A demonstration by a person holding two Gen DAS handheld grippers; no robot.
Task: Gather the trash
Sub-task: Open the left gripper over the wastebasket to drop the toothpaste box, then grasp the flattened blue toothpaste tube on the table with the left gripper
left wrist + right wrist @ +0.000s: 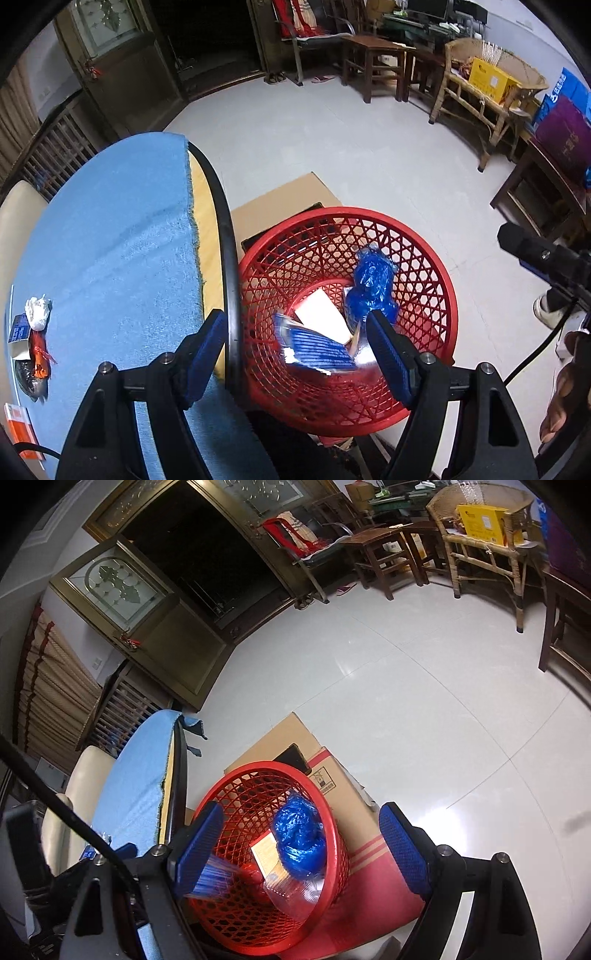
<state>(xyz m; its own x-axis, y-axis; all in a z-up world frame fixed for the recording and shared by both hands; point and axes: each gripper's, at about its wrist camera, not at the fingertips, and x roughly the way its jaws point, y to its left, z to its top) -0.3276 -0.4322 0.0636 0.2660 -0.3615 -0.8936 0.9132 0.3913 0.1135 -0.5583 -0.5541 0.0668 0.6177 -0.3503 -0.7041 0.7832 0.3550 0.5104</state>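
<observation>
I have both claws hanging over the red basket (347, 314), and both are spread wide with nothing between the pads. The left claw (295, 354) looks down into it, where a blue bag (371, 291), a white card (323, 314) and a blue-striped wrapper (317, 347) already lie. The right claw (301, 847) frames the same basket (266, 853) from the other side, the blue bag (299, 834) dead centre.

What I judge to be left sits on the blue-clothed counter (122, 240): a small heap at the lower left of the left view, a white wad (38, 313) above a red scrap (38, 345) and a dark wrapper (31, 376), strung top to bottom along the frame edge. It lies well to the left of the left claw, so that arm is nearer; I would swing it left and back over the counter. The right claw shows only a sliver of the counter (136, 794) and none of the heap.
</observation>
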